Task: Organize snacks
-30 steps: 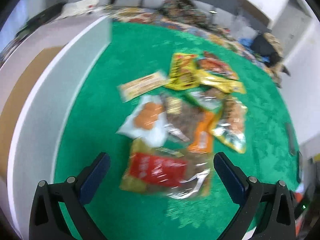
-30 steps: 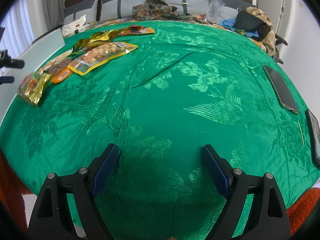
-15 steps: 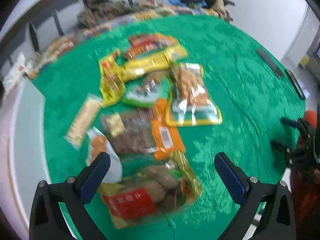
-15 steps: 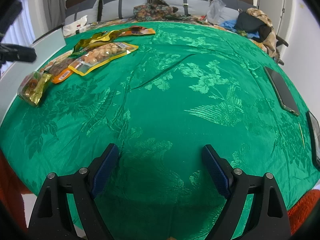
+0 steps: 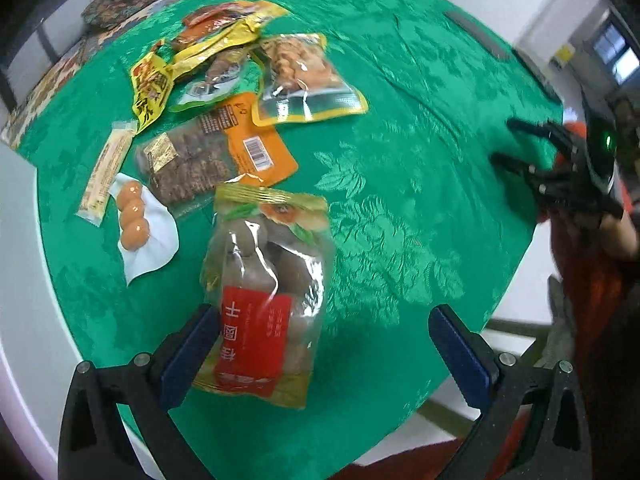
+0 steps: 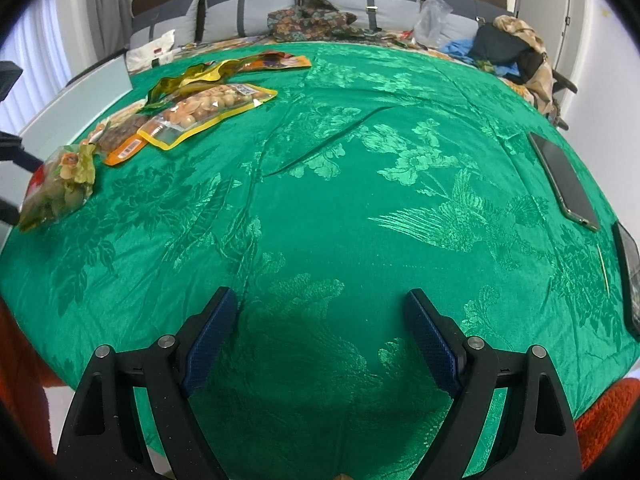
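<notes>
Left tongs [image 5: 324, 344] swung over chestnut bag [image 5: 264, 296] | spread wide | right tongs [image 6: 320, 332] idle

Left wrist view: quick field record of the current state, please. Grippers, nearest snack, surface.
surface: green cloth
left gripper: jaws open, nothing held
nearest snack: red-label bag, lying by the left finger, contact unclear
other snacks: orange pouch, nut pouch, white egg pack, beyond it
right gripper: jaws open, over bare cloth
</notes>
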Tool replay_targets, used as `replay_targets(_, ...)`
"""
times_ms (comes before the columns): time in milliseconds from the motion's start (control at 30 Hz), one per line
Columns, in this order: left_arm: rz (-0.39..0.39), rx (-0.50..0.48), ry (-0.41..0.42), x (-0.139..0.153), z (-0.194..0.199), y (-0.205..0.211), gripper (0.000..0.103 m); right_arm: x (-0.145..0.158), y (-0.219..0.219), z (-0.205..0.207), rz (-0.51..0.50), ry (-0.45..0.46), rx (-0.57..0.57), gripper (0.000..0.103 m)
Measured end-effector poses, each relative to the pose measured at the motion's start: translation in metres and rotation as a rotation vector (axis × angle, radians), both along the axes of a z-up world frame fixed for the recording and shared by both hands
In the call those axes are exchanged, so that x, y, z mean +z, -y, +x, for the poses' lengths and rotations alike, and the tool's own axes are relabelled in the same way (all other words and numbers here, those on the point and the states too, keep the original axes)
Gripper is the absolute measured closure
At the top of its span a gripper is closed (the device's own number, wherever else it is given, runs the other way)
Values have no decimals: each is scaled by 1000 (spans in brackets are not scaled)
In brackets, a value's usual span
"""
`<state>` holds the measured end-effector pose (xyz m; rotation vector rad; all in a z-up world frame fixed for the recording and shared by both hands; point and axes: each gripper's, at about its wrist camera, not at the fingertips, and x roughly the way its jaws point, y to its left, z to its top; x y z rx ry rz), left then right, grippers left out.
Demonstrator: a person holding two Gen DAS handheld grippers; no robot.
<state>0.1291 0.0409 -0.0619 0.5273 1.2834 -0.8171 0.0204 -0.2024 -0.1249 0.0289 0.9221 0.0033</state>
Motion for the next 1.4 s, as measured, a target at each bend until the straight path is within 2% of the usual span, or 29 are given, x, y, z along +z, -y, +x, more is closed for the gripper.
replay_targets(100, 60, -4, 58, -8, -1, 8, 1, 0, 0, 0, 1, 0, -3, 14)
replay_targets(167, 151, -1, 139, -22, 1, 15, 1, 0, 0, 1, 1, 0, -3, 14)
replay_targets(233, 197, 16, 178, -32, 4, 19, 1, 0, 0, 1, 0, 0, -2, 14)
replay_targets(267, 209, 42, 187, -37, 6, 20, 2, 0, 0, 1, 0, 0, -2, 14)
replay_targets(300, 210, 78, 188, -40, 9, 19, 12, 0, 0, 0, 0, 0, -1, 14)
replay_targets(400, 134, 199, 184, -35, 11, 7, 38, 0, 0, 0, 2, -1, 1, 14)
replay_targets(500, 86, 303, 214, -31, 5, -6, 43, 0, 2, -1, 10, 1, -1, 14)
replay_targets(567, 59, 379, 221, -27, -1, -16, 45, 0, 2, 0, 11, -5, -4, 14)
replay_targets(633, -11, 479, 216, -17, -6, -33, 45, 3, 4, 4, 24, -55, -3, 15)
replay_targets(767, -136, 610, 215, 5, -18, -64, 45, 19, 21, 23, 236, -125, -86, 15)
replay_targets(833, -184, 640, 220, 16, -23, -76, 45, 31, 13, 43, 259, -125, -81, 15)
replay_targets(900, -226, 660, 239, 29, -27, -86, 45, 46, -9, 78, 305, -127, -47, 15)
replay_targets(1000, -270, 679, 268, 45, -29, -95, 45, 51, -41, 134, 400, -167, -51, 16)
replay_targets(1167, -305, 729, 290, 61, -40, -112, 45, 14, -89, 219, 319, -352, -175, 14)
replay_targets(1233, -301, 739, 307, 64, -46, -118, 44, 12, -106, 223, 214, -346, -152, 18)
replay_targets(1267, -294, 740, 313, 63, -47, -121, 44, 11, -116, 223, 174, -355, -102, 21)
replay_targets(1333, -279, 744, 317, 60, -49, -124, 44, 12, -118, 214, 139, -346, -78, 44)
replay_targets(1367, -279, 747, 314, 58, -51, -126, 44, 14, -113, 208, 144, -338, -79, 68)
replay_targets(1400, -283, 749, 306, 56, -51, -126, 44, 16, -107, 204, 164, -334, -83, 87)
